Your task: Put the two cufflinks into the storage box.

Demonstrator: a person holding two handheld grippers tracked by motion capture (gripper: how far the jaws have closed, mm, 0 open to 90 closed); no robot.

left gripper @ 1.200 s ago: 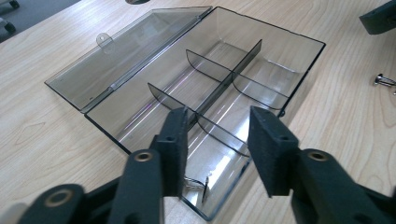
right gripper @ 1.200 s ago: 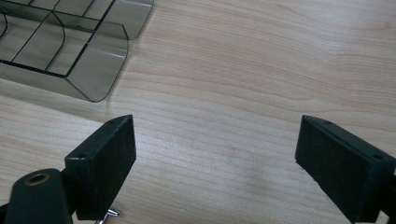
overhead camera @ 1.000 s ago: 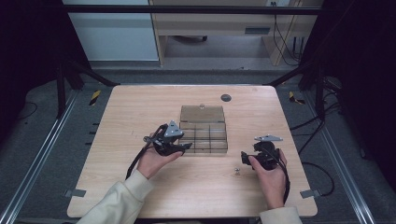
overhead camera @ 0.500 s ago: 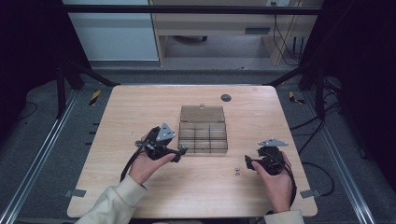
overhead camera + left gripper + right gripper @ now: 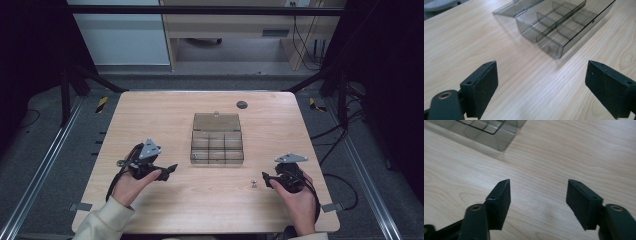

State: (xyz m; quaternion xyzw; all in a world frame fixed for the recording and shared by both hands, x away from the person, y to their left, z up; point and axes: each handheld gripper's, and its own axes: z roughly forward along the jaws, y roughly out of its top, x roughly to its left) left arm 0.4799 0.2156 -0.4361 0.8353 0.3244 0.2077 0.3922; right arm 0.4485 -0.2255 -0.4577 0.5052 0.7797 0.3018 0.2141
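A smoky clear compartment box (image 5: 217, 147) lies mid-table with its lid (image 5: 216, 122) folded back flat. My left gripper (image 5: 169, 171) rests left of the box, its jaws open and pointing toward it. In the left gripper view the left gripper (image 5: 541, 75) has just been opening, with bare wood between its pads and the box (image 5: 564, 27) ahead. At the box's near right my right gripper (image 5: 265, 178) is open. Its jaws (image 5: 539, 192) have just been closing over bare table, and a box corner (image 5: 496, 130) shows at upper left. A small metal piece (image 5: 253, 184) lies just left of its tips.
A small dark round disc (image 5: 242, 104) sits on the table's far side, right of centre. Both forearms reach in over the near table edge (image 5: 200, 231). Black frame posts and cables flank the table on both sides.
My left hand has pulled away from the box, to the left and toward the near edge, with its jaws spread wider. The right gripper's jaws have narrowed; that hand has barely moved.
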